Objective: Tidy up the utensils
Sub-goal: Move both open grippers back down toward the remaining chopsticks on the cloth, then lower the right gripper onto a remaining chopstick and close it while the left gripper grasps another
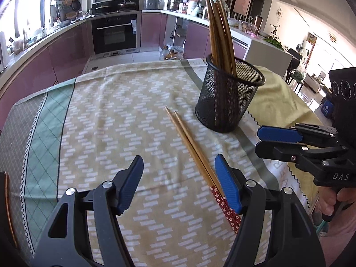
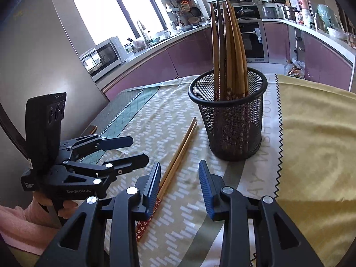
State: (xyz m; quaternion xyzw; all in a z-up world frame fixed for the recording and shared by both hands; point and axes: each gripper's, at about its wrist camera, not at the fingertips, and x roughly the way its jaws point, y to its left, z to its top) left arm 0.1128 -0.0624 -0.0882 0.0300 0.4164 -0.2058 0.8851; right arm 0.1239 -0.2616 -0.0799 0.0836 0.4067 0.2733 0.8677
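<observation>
A kitchen lined with mauve cabinets (image 1: pixel 153 30) runs round under a pale counter (image 2: pixel 153 44). A black built-in oven (image 1: pixel 114 33) sits in the far wall, pots on the hob above it. Daylight pours through a large window (image 2: pixel 106 6) over the sink; a white microwave (image 2: pixel 102 55) stands beside it. The floor is pale tile (image 1: pixel 142 56). The tabletop wears patterned cloths (image 1: pixel 124 102).

Bright daylight floods through the kitchen window (image 2: pixel 115 11), blown out white; sharp focus; fisheye edges bend, corners dark.
</observation>
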